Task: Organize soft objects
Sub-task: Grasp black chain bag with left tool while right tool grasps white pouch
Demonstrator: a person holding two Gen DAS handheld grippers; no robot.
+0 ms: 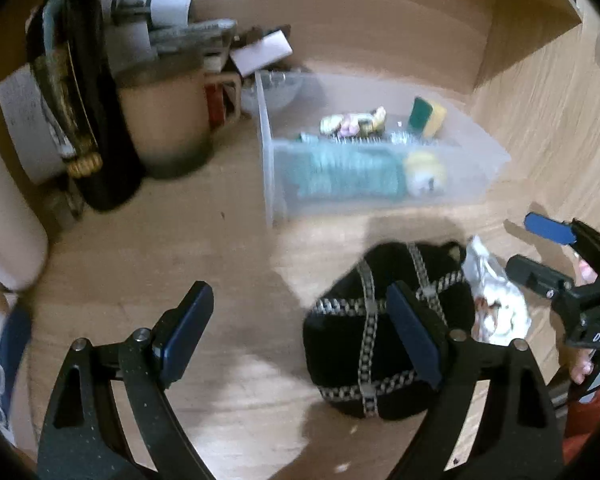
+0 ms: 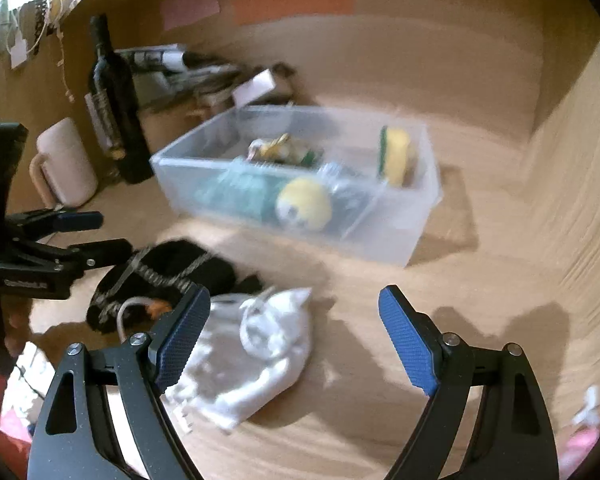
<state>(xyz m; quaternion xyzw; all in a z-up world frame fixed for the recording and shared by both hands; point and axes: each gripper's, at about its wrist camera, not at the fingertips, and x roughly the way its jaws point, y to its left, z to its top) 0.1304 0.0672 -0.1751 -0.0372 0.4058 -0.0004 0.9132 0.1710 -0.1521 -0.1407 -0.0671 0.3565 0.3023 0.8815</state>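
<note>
At the bottom of the left wrist view the left gripper (image 1: 300,336) stands with its jaws spread wide and nothing between them; its right-hand pad overlaps the near edge of a black cap (image 1: 384,332) with checkered bands lying on the wooden desk (image 1: 220,240). Just right of the cap sits a crumpled white cloth bag (image 1: 496,304). In the right wrist view the right gripper (image 2: 296,332) is likewise wide open and holds nothing — the white bag lies partly under its left pad, low and centre in the frame, with the cap touching it on the upper left.

Farther back, centre of both views, stands a clear plastic bin (image 1: 476,184). Inside it are a green knitted piece (image 1: 340,176), a yellow-and-white plush ball (image 1: 424,172) just beside it, a yellow-green sponge (image 1: 428,114) upright toward the far right wall, and a small pale yellow toy (too blurred to name) (image 1: 356,120).

Upper left — a beige mug (image 1: 160,120), a dark bottle (image 1: 80,112) and stacked papers (image 1: 152,12).
</note>
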